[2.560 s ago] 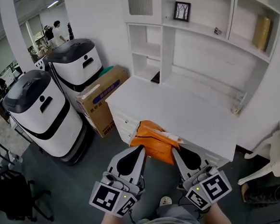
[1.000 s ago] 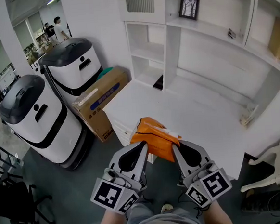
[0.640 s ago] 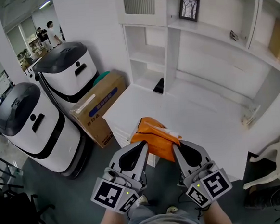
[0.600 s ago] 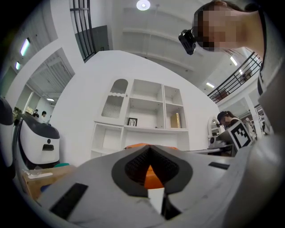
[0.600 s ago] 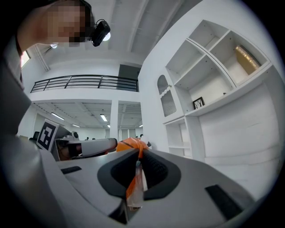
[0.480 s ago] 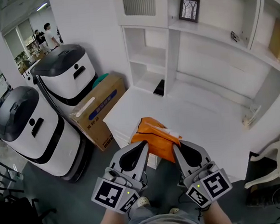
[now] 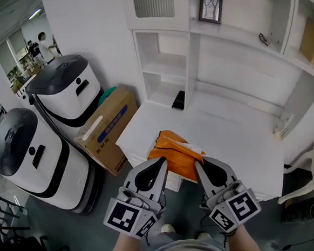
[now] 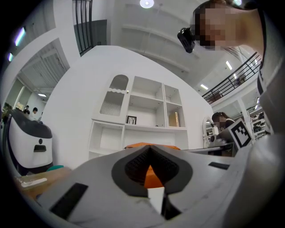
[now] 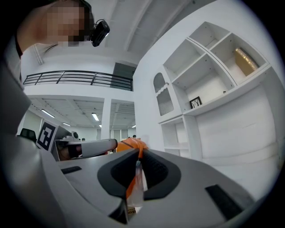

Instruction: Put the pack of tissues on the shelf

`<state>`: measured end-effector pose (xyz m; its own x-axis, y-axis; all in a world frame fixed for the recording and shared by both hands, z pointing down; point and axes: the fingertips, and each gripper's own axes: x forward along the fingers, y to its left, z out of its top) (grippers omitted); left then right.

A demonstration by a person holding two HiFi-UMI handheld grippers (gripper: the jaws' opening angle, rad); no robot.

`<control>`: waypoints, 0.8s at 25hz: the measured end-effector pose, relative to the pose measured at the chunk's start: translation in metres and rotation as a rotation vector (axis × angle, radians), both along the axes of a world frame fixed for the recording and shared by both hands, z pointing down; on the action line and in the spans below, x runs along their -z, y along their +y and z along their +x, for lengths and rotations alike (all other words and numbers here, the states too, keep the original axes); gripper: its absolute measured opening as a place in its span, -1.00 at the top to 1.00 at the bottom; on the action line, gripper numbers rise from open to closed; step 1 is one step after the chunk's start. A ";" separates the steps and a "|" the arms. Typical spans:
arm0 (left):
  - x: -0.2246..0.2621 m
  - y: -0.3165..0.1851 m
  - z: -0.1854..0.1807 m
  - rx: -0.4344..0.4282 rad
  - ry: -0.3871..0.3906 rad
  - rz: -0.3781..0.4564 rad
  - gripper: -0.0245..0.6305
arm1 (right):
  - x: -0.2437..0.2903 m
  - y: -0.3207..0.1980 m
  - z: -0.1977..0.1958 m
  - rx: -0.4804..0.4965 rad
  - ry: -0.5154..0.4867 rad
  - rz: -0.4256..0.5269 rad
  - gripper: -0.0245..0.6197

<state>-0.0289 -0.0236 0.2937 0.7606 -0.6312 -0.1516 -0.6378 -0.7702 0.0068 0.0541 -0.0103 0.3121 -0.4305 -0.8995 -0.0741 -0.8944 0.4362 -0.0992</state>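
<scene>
The left gripper [image 7: 160, 164] and right gripper [image 7: 197, 165] each pinched the pack of tissues [image 7: 175, 153] by its wrapper edges, at 7 and 5 o'clock; it looked soft, light and slippery.

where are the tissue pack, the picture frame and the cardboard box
tissue pack [image 7: 172, 151], head view, its orange top
picture frame [image 7: 211, 8], head view, middle of the picture
cardboard box [image 7: 107, 127], head view, its printed face
</scene>
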 end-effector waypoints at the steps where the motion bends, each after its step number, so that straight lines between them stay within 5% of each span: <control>1: 0.000 -0.003 -0.002 -0.007 -0.002 0.000 0.80 | 0.000 -0.002 -0.002 -0.008 -0.001 0.000 0.84; 20: -0.012 -0.046 -0.028 -0.079 0.026 -0.036 0.80 | -0.007 -0.039 -0.027 -0.083 -0.002 -0.030 0.84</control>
